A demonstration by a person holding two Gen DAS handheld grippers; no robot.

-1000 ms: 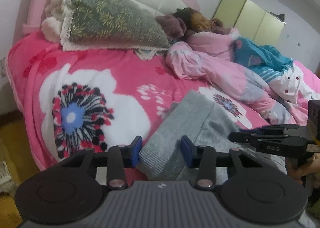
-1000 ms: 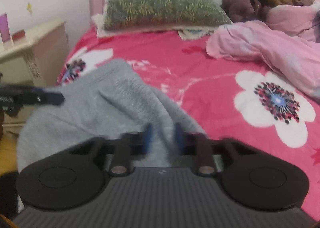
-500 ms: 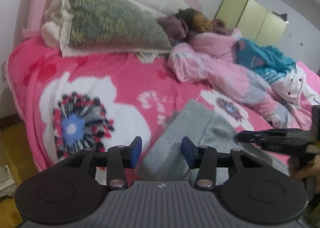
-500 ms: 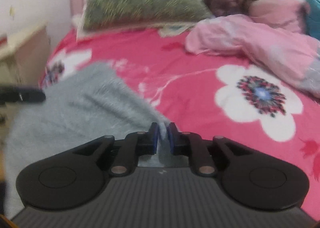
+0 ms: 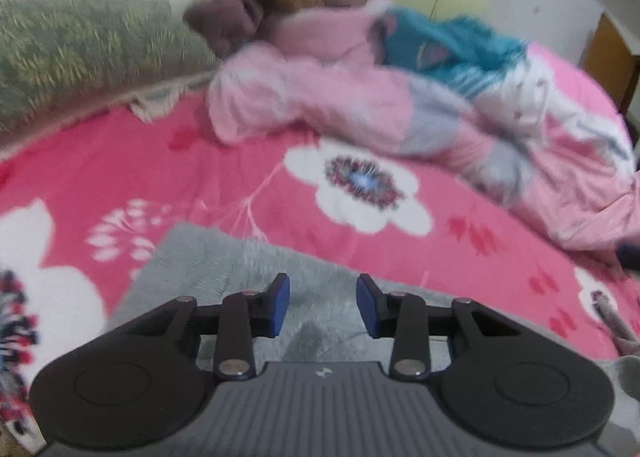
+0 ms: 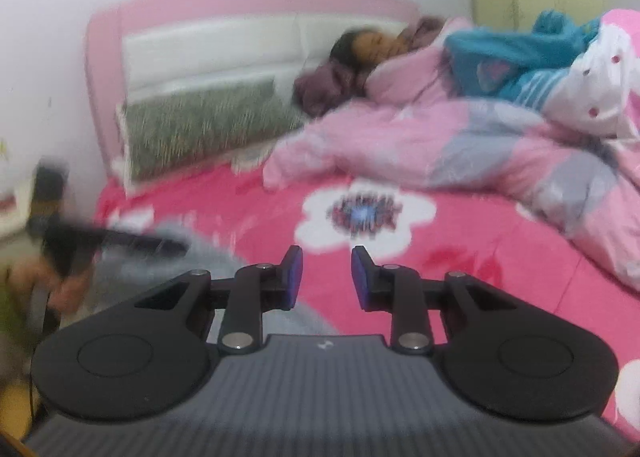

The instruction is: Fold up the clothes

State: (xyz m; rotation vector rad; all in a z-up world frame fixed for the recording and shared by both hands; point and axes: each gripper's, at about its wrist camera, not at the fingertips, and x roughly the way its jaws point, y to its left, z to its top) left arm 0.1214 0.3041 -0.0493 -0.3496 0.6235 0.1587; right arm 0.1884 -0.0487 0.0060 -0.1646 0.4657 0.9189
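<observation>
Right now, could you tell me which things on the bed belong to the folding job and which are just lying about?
For the job:
- grey garment
- left gripper
- right gripper

Lying about:
- green pillow
- pink quilt
- teal garment
- pink floral blanket

Grey garment (image 5: pixel 240 269) on pink bedspread (image 5: pixel 460 257) with white flowers

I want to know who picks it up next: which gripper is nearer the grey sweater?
Left. The left gripper hangs directly over the grey sweater, jaws open and empty. The right gripper, whose jaws have just been opening, points past it over the pink bedspread; the sweater lies to its lower left.
</observation>
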